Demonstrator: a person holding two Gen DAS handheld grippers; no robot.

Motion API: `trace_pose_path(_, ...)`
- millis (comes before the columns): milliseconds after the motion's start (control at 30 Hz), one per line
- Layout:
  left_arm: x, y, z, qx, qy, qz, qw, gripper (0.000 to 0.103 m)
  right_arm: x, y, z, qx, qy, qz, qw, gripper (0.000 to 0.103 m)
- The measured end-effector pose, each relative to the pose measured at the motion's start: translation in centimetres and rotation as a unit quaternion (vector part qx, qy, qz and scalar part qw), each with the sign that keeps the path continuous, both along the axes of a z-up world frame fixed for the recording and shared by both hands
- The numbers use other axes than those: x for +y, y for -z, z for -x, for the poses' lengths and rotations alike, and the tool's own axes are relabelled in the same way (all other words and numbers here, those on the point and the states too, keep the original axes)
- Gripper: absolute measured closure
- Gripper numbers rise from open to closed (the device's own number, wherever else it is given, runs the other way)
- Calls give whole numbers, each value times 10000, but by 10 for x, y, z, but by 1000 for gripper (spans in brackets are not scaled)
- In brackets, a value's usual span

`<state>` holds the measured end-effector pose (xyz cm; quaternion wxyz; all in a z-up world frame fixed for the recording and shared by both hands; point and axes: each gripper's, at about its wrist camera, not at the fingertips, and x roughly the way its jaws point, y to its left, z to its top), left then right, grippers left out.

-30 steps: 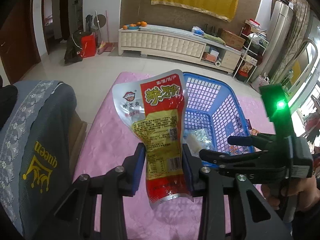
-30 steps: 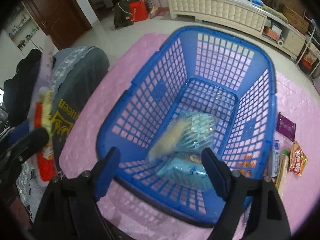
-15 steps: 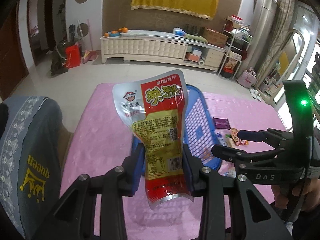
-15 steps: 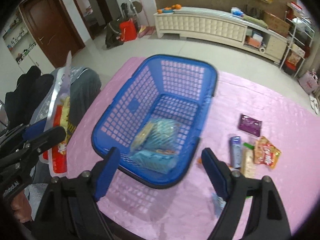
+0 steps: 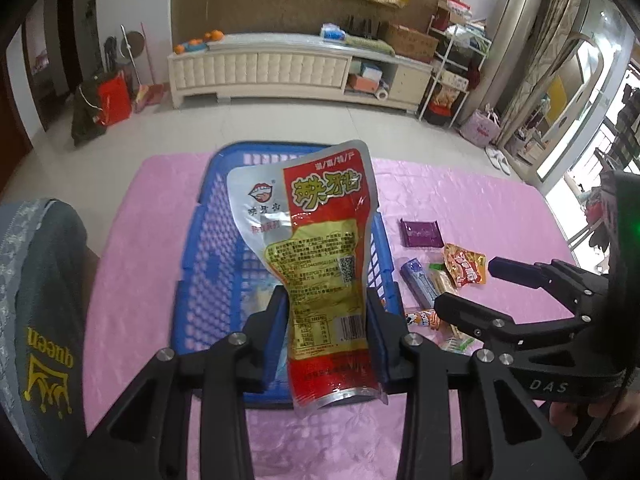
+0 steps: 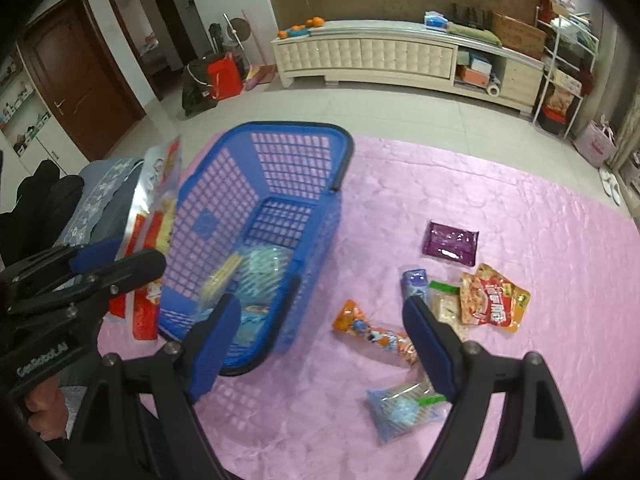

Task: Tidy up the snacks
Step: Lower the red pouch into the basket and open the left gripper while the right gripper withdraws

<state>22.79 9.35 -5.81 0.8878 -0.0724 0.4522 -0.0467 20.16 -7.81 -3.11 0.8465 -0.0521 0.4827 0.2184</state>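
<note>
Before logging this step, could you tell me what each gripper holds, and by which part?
The left gripper pinches the red-and-silver foil snack pouch across its lower part; the right gripper is open, holding nothing.

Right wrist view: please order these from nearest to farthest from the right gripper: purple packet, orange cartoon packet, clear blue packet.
1. The clear blue packet and the orange cartoon packet both lie at the right gripper, between its open fingers; too close to call.
2. The purple packet, farther up the pink cloth, is clearly farthest.
</note>
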Motion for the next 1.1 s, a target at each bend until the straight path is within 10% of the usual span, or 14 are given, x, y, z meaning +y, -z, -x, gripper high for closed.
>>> trace_pose_path(600,-22,44,-36,598,121,199,9979,61,-26,24,-16,191,151,-38,9997,17)
trace_pose_path(1100,-32,9,2,208,234,-107,9995,37,-41,-13,10,-87,202,-207,9995,17)
